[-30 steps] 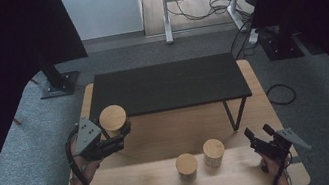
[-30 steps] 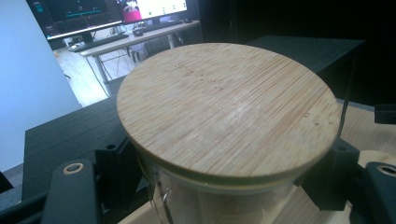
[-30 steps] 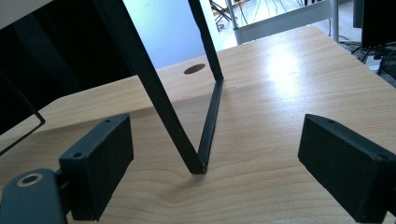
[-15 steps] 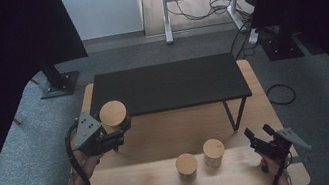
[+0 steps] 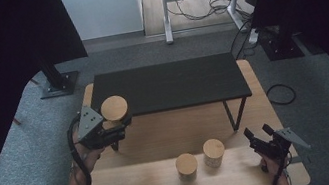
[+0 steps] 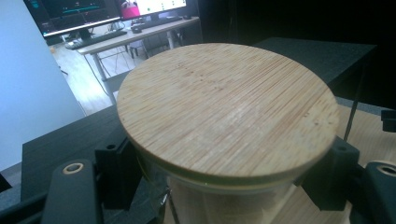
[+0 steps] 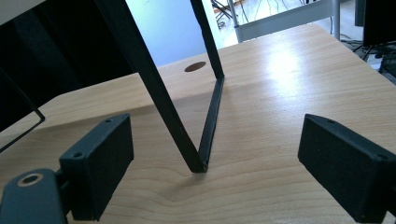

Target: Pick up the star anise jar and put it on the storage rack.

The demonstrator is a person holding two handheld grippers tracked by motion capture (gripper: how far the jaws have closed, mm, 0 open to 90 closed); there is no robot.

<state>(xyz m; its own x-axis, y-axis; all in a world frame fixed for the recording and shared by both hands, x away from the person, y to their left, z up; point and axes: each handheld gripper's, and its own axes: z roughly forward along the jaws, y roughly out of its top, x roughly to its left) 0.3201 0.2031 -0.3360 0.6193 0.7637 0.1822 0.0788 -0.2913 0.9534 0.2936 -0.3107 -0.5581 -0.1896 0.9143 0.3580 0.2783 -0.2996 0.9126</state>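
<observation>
The left gripper (image 5: 107, 127) has its two black jaws clamped on a jar (image 5: 114, 109), one pad pressed on each side of the glass just under its round bamboo lid. In the left gripper view the lid (image 6: 229, 112) shows its straight grain, with the clear wall of the jar below the rim. The high view shows what that view cannot: the jar is held up off the wooden table (image 5: 159, 134), at about nine o'clock from the table's middle, by the near left corner of the black shelf (image 5: 171, 83) that stands on thin legs over the far half of the table.

The right gripper (image 5: 261, 138) rests at about five o'clock on the table, its jaws spread wide with nothing between them. In the right gripper view the pads stand well apart over bare wood, and a bent black leg (image 7: 205, 135) of the shelf meets the tabletop straight ahead; a round hole (image 7: 194, 66) in the wood lies beyond it.

Counted in the high view, there are three lidded jars: the one held, and two standing just beside each other near six o'clock, the left jar (image 5: 186, 166) and the right jar (image 5: 214, 151). There are two grippers and one shelf.
</observation>
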